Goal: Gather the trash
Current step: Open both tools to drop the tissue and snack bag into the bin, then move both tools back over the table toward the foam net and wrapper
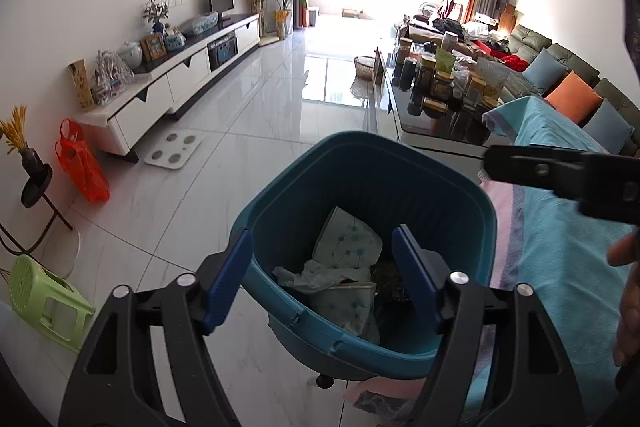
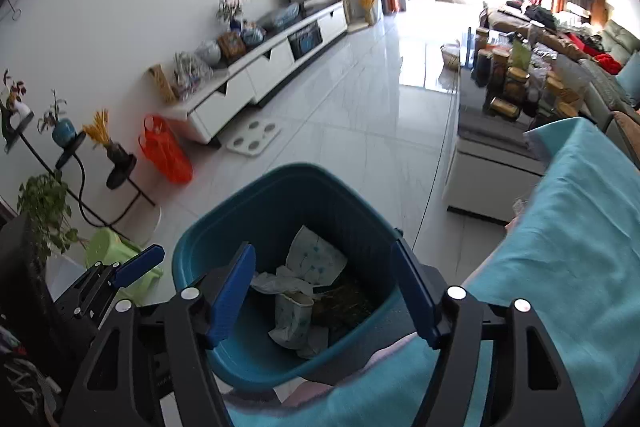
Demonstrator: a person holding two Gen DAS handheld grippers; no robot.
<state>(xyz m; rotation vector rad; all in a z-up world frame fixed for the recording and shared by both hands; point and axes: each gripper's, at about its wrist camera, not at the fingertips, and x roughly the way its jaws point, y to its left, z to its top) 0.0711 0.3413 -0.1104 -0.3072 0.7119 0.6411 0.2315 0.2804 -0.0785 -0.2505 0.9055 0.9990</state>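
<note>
A teal trash bin stands on the floor beside a cloth-covered surface. Inside it lie a flower-patterned paper wrapper, crumpled white plastic and dark green scraps. My left gripper hovers over the bin's mouth, open, with nothing between its blue pads. From the other side my right gripper also hangs open over the bin, empty, above a patterned paper cup. One blue finger of the left gripper shows at the left of the right wrist view.
A teal cloth covers the surface right of the bin, and a hand shows at the edge. A green stool, an orange bag, a plant stand and a floor scale lie left. A coffee table with jars stands beyond.
</note>
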